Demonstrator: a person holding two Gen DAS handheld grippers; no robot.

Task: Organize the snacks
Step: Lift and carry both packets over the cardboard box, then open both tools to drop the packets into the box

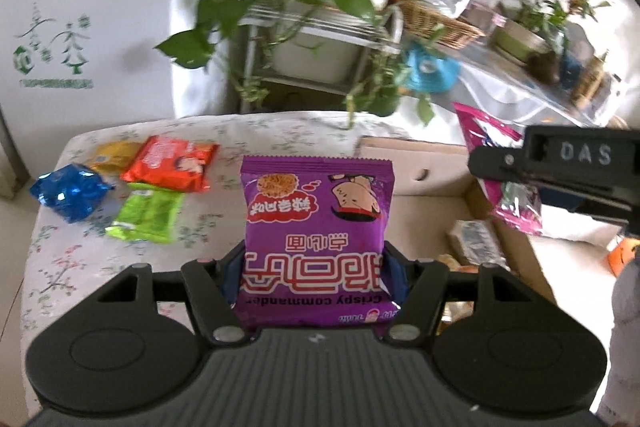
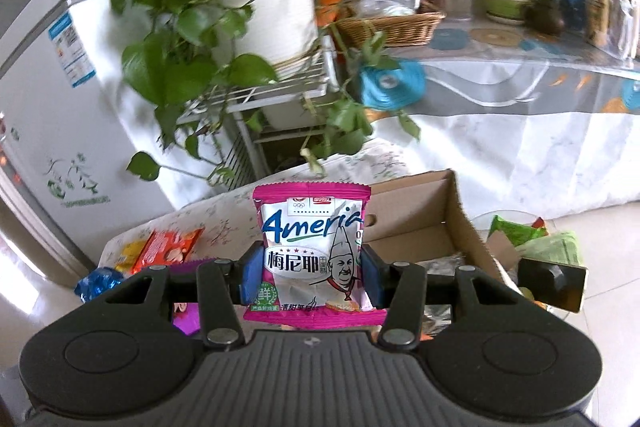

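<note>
Purple noodle packet (image 1: 318, 239) clamped between my left gripper (image 1: 316, 275) fingers, held upside down above floral tabletop (image 1: 60, 259). Pink-white snack packet (image 2: 314, 251) pinched upright in my right gripper (image 2: 310, 277), blue pads tight on both edges. Cardboard box (image 2: 432, 223) just beyond it, open. Blue (image 1: 70, 195), yellow (image 1: 114, 154), orange (image 1: 174, 163), green (image 1: 146, 213) packets lying on tabletop at my left.

A lived-in home room being shown, a white fridge-freezer with green tree decals (image 2: 60, 115) being seen beside a trailing green pothos in a white pot (image 2: 268, 15) on a wire stand, a woven wicker basket (image 2: 390, 27) and potted plants being kept on a cloth-covered table (image 2: 520, 99), a pale tiled floor (image 2: 600, 239) being glimpsed.
</note>
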